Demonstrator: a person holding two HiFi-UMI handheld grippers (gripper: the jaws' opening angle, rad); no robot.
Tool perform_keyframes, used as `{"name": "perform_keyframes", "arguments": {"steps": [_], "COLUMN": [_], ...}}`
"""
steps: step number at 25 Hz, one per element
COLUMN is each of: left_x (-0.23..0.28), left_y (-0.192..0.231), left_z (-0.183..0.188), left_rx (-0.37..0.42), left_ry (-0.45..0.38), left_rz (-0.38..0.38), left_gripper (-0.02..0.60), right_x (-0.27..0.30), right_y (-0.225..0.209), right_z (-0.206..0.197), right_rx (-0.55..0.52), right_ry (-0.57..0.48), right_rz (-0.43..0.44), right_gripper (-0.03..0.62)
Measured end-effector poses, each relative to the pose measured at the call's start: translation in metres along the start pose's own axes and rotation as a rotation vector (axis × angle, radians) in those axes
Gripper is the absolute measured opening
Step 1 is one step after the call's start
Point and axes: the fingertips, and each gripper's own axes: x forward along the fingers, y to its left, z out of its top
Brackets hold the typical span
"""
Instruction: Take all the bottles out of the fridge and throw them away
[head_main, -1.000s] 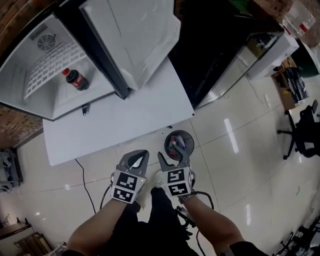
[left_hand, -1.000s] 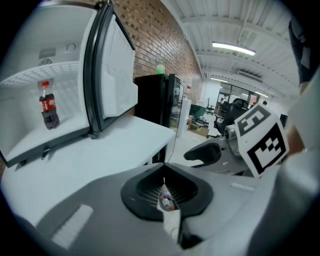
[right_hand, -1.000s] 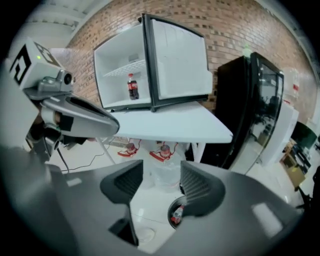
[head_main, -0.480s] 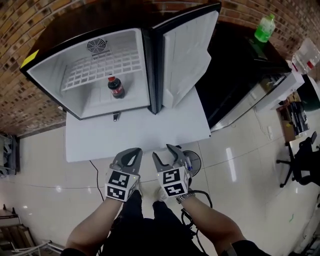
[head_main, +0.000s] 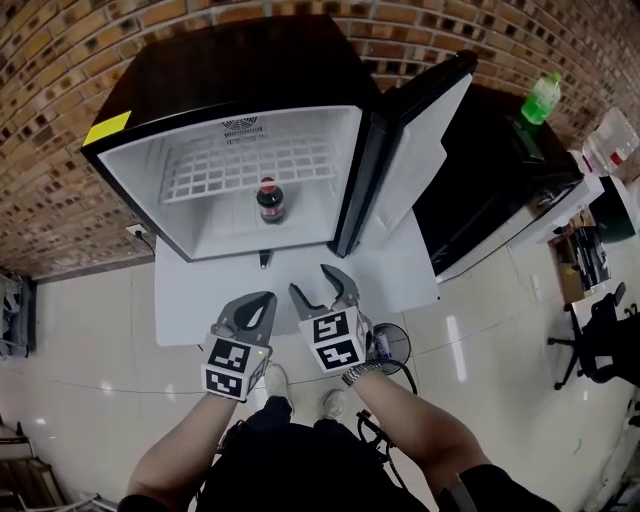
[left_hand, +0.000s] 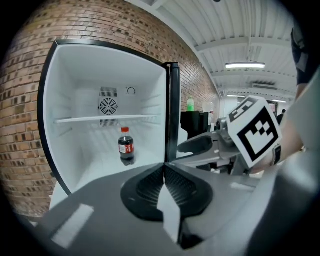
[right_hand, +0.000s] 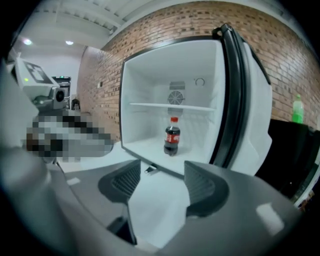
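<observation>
One cola bottle (head_main: 270, 200) with a red cap stands upright on the floor of the open white fridge (head_main: 150, 190), under its wire shelf. The same bottle (left_hand: 125, 145) (right_hand: 172, 136) shows in both gripper views, well ahead of the jaws. My left gripper (head_main: 262, 303) hovers over the white table in front of the fridge, shut and empty; its pads meet in the left gripper view (left_hand: 164, 167). My right gripper (head_main: 312, 280) is beside it, open. Its jaws (right_hand: 162, 175) have just been opening, with nothing between them.
The fridge door (head_main: 420, 150) stands open to the right. The fridge rests on a white table (head_main: 190, 290). A round bin (head_main: 392, 340) sits on the floor by my right wrist. A green bottle (head_main: 541, 97) stands on a black cabinet at right. A brick wall lies behind.
Both grippers have risen from near the floor bin to over the table, toward the fridge. The view has swung to face the fridge front. The right jaws stand wider.
</observation>
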Motion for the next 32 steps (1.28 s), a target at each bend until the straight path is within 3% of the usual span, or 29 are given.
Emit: {"name": "perform_keyframes", "arguments": {"steps": [7,13,23,32], "left_x": [-0.003,0.003,0.019,0.026], "left_y": [0.051,0.084,0.106,0.123], "left_z": [0.011,0.013,0.019,0.014], "left_rx": [0.011,0.017,0.028,0.022], "left_ry": [-0.023,-0.021,-0.016,0.005], "left_rz": [-0.009,-0.022,-0.053,-0.05], "left_gripper": [0.003,0.005,0.005,0.005], "right_x": [0.063,0.11,0.168,0.205], "right_y": [-0.004,-0.008,-0.029,-0.041], "right_z": [0.041,0.059,0.057,0.057], "right_rx": [0.011,0.03,0.097,0.092], "right_ry": [0.017,0.046,0.108,0.149], "right_rz": [-0.027,-0.052,-0.093,-0.087], "right_gripper": [0.316,0.316,0.365,0.364]}}
